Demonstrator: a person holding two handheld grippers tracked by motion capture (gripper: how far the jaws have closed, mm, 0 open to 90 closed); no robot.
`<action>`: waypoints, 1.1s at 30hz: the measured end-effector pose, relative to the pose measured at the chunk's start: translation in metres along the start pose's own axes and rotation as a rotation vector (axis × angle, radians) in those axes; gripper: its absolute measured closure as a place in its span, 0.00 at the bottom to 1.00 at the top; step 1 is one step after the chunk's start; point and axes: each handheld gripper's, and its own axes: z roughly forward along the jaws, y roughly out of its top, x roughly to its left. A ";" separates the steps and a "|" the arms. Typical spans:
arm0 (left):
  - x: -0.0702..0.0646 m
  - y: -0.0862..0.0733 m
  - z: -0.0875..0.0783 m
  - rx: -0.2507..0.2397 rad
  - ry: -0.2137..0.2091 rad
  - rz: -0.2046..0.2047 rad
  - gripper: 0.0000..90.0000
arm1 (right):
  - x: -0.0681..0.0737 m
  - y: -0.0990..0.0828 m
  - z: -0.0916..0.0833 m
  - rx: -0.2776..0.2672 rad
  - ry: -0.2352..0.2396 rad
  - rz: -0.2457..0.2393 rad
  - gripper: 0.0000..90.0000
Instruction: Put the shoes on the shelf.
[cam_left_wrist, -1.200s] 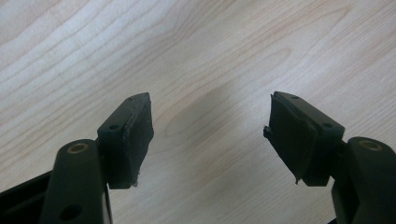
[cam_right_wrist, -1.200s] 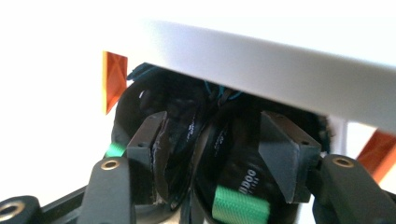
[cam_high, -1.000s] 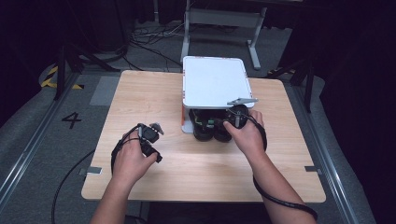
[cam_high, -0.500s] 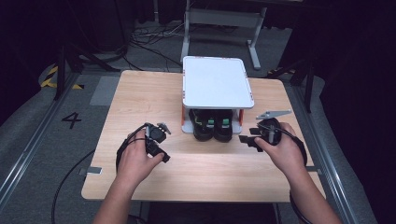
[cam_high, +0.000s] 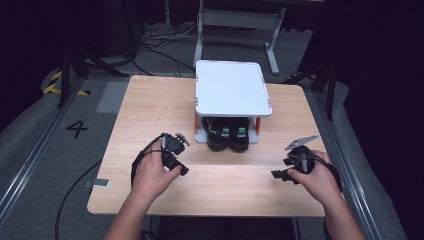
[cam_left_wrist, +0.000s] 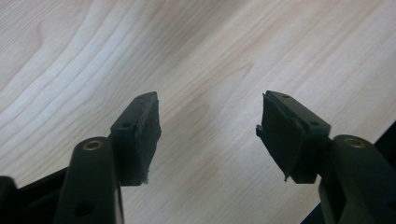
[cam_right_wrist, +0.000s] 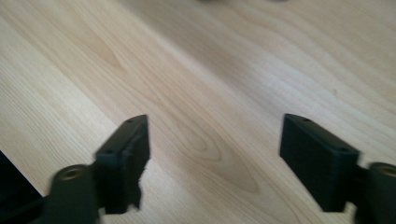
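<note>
A pair of black shoes (cam_high: 228, 136) with green marks sits side by side on the lower level of a small rack, under its white top shelf (cam_high: 231, 89). My left gripper (cam_high: 181, 169) rests over the wooden table (cam_high: 150, 107) to the left of the rack, held in a hand. Its jaws stand open over bare wood, the left gripper (cam_left_wrist: 208, 128) holding nothing. My right gripper (cam_high: 276, 175) is at the front right of the table, away from the shoes. In its own view the right gripper (cam_right_wrist: 215, 149) is open wide over bare wood.
The rack stands at the back middle of the table. The table's edges drop to a grey floor (cam_high: 30, 150) with cables, a metal rail on each side and a stand's legs (cam_high: 235, 20) behind. A cable (cam_high: 75, 195) trails off the front left.
My right gripper has drawn back from the shoes under the rack to the front right of the table, empty. My left gripper shifted slightly toward the front.
</note>
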 end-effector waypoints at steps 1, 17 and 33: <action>-0.002 0.001 0.002 0.008 0.013 0.024 0.48 | 0.000 0.000 0.000 0.000 0.000 0.000 0.23; -0.026 0.027 0.047 -0.205 0.085 -0.027 0.36 | 0.026 0.011 0.055 -0.271 -0.023 0.048 0.52; -0.020 0.069 0.077 -0.356 0.078 -0.146 0.61 | 0.019 0.042 0.092 -0.322 -0.091 0.111 0.59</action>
